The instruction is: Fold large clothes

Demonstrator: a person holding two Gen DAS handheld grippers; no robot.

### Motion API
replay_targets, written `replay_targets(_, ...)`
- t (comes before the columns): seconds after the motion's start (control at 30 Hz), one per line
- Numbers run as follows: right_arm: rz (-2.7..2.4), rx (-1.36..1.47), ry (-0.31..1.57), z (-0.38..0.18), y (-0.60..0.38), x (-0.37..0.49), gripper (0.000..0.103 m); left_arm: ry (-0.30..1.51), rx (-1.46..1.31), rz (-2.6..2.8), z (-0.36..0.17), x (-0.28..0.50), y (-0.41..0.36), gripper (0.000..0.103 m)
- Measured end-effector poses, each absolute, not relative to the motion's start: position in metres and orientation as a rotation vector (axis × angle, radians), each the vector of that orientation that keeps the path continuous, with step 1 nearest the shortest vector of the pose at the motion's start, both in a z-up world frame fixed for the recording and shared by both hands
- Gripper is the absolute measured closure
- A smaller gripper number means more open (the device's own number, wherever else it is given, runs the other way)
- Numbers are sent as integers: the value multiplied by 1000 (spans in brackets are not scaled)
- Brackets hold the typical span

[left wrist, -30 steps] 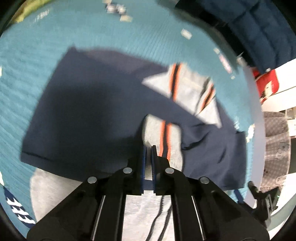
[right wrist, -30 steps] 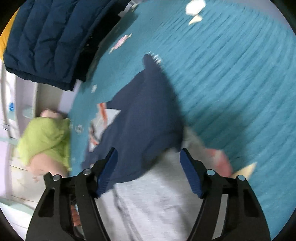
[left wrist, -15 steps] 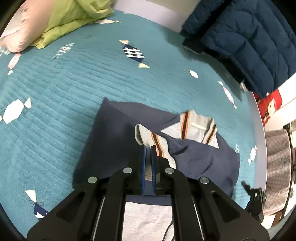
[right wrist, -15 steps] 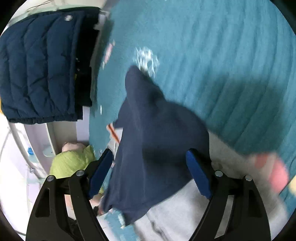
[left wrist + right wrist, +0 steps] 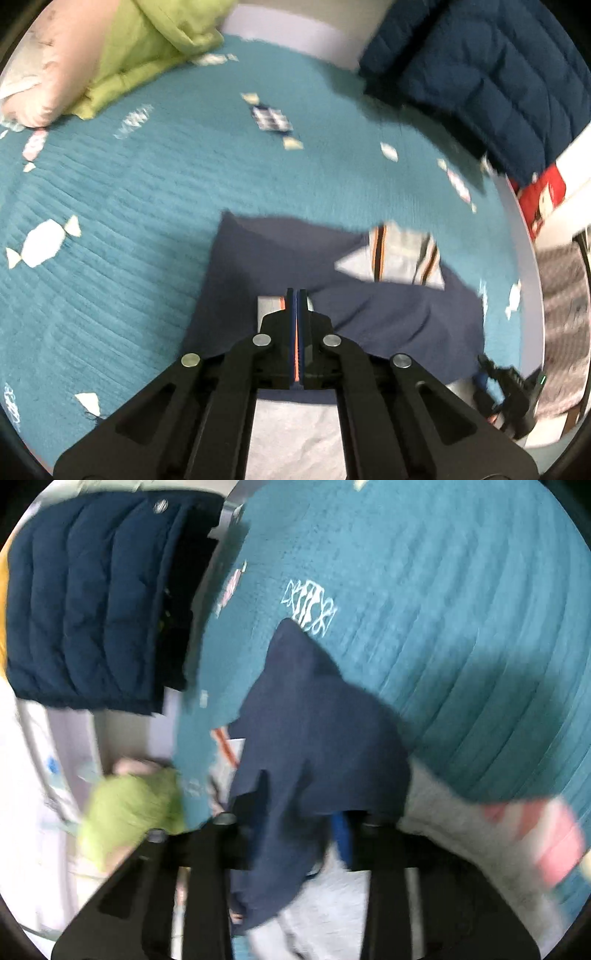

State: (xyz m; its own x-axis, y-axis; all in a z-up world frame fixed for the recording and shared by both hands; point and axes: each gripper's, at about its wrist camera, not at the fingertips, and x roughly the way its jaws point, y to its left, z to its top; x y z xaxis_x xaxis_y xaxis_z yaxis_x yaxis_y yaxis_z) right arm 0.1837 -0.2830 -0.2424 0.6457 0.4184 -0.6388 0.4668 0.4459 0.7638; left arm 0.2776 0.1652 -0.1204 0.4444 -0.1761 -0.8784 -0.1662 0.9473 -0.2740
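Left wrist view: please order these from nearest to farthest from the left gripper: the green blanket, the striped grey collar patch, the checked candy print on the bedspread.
1. Striped grey collar patch, just ahead and right of the left gripper.
2. Checked candy print, farther up the bedspread, near centre.
3. Green blanket, at the far top left.

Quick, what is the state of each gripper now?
Left gripper: shut on the garment, a thin fold.
Right gripper: jaws closing, the garment's navy cloth between them.
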Motion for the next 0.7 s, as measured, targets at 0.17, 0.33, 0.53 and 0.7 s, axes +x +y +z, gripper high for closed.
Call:
replay_targets(0.17,-128,1001,1018,-244,-288,167,91,1255,-354,-11,-174,274,144,102)
replay_targets(0.33,-154,919,1120,-219,-293,157,78,1282,-299,-18,-188,270,123,102)
replay_targets(0.53,-30,616,949,-154,-266,174,76,1236,-236,-100,-193,272,94,97)
replay_targets(0.7,-111,433,1147,-235,-258,231,103,1263,-253,-33,-221,283,98,89)
